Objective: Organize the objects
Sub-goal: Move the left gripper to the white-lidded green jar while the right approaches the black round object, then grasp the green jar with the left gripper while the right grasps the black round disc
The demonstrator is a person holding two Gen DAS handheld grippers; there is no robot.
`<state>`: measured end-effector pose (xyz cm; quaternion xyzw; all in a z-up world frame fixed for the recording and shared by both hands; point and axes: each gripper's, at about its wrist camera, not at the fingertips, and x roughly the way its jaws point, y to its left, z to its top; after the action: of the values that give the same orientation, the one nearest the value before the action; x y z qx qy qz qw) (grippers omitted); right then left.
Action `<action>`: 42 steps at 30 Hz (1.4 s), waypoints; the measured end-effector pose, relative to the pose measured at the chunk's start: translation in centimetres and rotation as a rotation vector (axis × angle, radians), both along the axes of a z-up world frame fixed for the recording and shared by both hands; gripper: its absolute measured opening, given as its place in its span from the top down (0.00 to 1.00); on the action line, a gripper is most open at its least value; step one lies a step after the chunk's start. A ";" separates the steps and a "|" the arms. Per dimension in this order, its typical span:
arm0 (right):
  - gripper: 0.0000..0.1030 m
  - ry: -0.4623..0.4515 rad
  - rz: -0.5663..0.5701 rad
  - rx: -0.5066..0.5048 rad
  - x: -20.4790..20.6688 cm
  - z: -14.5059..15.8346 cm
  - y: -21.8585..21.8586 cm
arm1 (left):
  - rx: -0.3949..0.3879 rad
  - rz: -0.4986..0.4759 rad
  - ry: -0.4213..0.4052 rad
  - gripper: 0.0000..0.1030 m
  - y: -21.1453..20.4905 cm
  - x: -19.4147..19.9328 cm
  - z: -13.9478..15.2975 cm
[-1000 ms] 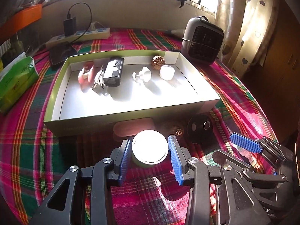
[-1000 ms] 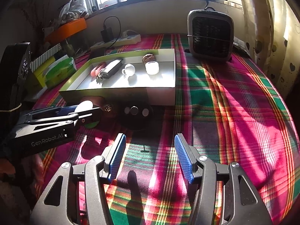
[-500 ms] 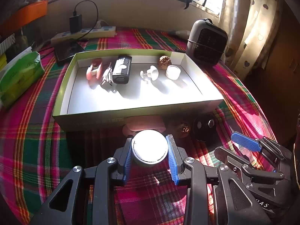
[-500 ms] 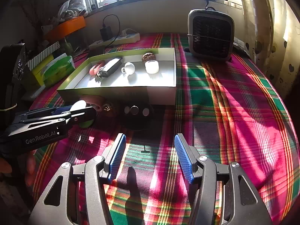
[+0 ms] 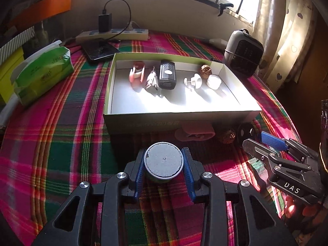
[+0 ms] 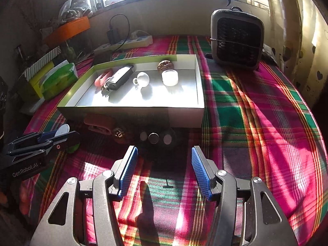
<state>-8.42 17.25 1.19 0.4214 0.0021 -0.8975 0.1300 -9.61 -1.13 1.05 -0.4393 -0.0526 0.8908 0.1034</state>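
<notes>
left gripper point(image 5: 163, 165) clamped on small round jar point(image 5: 163, 163), above plaid cloth, at 6 o'clock of open box point(image 5: 178, 121). right gripper point(image 6: 163, 171) spread wide, holding nothing, at 3 o'clock of jar.

Right gripper point(image 6: 163, 171) jaws apart over plaid cloth point(image 6: 256, 123), open box point(image 6: 184, 113) ahead, heater point(image 6: 237, 39) behind

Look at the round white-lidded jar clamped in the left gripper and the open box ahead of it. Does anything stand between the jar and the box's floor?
Only the box's near wall, which the jar in the left gripper must rise over. A pink case lies against that wall, slightly to the right. The box floor nearest the wall is bare.
</notes>
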 end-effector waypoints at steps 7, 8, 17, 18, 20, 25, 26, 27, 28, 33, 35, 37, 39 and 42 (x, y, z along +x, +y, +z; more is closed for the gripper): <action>0.46 -0.016 -0.005 0.004 -1.0 -0.4 -0.4 | 0.007 0.014 0.000 0.69 -1.0 -0.3 -0.2; 0.46 -0.018 -0.003 0.005 -1.2 -0.4 -0.5 | 0.009 0.012 0.000 0.69 -1.0 -0.4 -0.2; 0.46 -0.017 -0.010 0.022 -1.8 -0.4 -0.9 | 0.012 0.012 -0.015 0.69 -1.2 -0.8 -0.5; 0.46 -0.017 -0.010 0.023 -1.8 -0.4 -0.9 | 0.008 0.010 -0.008 0.69 -1.1 -0.7 -0.4; 0.46 -0.016 -0.012 0.024 -1.8 -0.4 -0.9 | 0.009 0.009 -0.008 0.69 -1.2 -0.7 -0.3; 0.46 -0.017 -0.018 0.010 -1.8 -0.4 -0.7 | 0.014 0.007 -0.008 0.69 -1.1 -0.8 -0.4; 0.48 -0.016 -0.022 0.013 -1.7 -0.4 -0.6 | 0.015 0.008 -0.008 0.69 -1.2 -0.8 -0.3; 0.50 -0.015 -0.027 0.015 -1.7 -0.4 -0.5 | 0.016 0.009 -0.010 0.69 -1.2 -0.8 -0.4; 0.53 -0.015 -0.028 0.012 -1.7 -0.4 -0.5 | 0.015 0.009 -0.009 0.69 -1.1 -0.8 -0.4; 0.64 -0.013 -0.015 0.012 -1.5 -0.4 -0.6 | 0.014 0.009 -0.009 0.69 -1.1 -0.8 -0.4; 0.69 -0.012 -0.015 0.011 -1.5 -0.4 -0.6 | 0.014 0.009 -0.009 0.69 -1.1 -0.7 -0.4; 0.70 -0.012 -0.018 0.006 -1.5 -0.4 -0.5 | 0.012 0.009 -0.009 0.69 -1.1 -0.7 -0.3; 0.70 -0.013 -0.020 0.000 -1.5 -0.4 -0.4 | 0.011 0.010 -0.009 0.69 -1.1 -0.7 -0.3; 0.70 -0.013 -0.021 -0.002 -1.5 -0.4 -0.4 | 0.009 0.011 -0.008 0.69 -1.1 -0.8 -0.3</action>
<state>-9.88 16.89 0.76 0.4272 -0.0039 -0.8960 0.1210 -10.39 -2.20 0.71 -0.4422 -0.0595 0.8892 0.1006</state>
